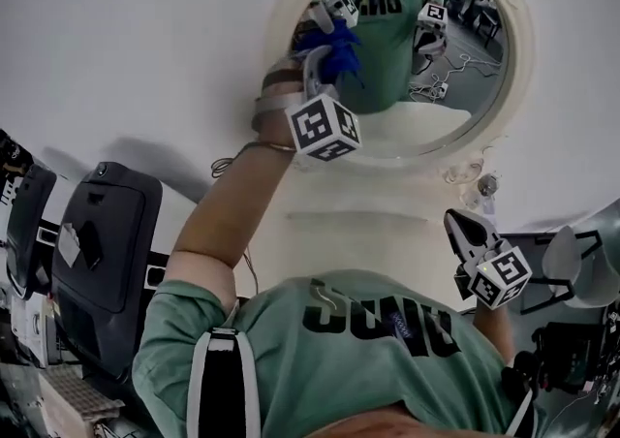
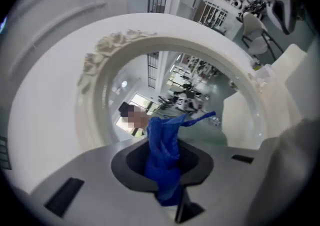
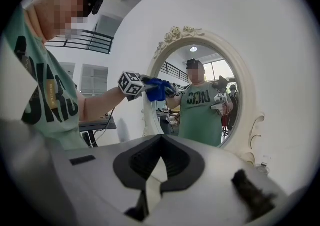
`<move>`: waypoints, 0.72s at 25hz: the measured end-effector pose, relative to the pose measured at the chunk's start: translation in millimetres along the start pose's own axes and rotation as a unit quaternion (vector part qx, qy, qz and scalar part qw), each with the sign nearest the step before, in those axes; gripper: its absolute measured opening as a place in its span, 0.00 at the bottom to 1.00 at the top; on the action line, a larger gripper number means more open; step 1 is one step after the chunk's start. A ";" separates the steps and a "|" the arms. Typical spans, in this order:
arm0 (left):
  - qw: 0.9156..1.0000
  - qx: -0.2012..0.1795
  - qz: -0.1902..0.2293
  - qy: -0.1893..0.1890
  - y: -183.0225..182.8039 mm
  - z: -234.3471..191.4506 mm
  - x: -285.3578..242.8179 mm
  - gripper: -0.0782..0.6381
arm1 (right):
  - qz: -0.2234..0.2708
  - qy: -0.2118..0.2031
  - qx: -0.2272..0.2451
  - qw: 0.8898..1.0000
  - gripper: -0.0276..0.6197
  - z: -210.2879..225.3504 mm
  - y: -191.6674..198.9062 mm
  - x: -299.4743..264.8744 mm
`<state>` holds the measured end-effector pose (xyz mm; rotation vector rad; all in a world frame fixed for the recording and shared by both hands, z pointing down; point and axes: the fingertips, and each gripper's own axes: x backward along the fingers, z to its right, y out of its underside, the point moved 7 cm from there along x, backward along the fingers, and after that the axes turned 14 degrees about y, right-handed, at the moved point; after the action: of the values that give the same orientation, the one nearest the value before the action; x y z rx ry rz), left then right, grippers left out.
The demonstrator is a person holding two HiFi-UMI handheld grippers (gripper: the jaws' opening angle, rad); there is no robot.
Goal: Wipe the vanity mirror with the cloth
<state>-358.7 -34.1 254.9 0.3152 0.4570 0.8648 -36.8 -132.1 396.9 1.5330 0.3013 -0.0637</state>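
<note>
Only the right gripper view takes in the whole oval vanity mirror (image 3: 210,77) with its carved white frame (image 3: 175,35), while the left gripper view fills with 1 close curve of that frame. There the left gripper (image 2: 162,170) has its 2 jaws clamped on the blue cloth (image 2: 162,152), which bunches past the tips against the glass at the mirror's left edge. The head view shows the right gripper (image 1: 457,223) below the mirror's lower right edge, apart from it; its own view shows the jaws drawn together.
</note>
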 end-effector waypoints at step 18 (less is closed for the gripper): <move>0.980 -0.077 -0.068 -0.171 6.7 -38.7 3.9 0.22 | 0.000 0.002 0.006 1.000 0.05 7.2 -2.3 -3.0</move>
<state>-380.4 -23.8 223.7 0.2784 0.0897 0.6899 -39.1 -139.7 395.4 1.5455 0.3043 -0.0618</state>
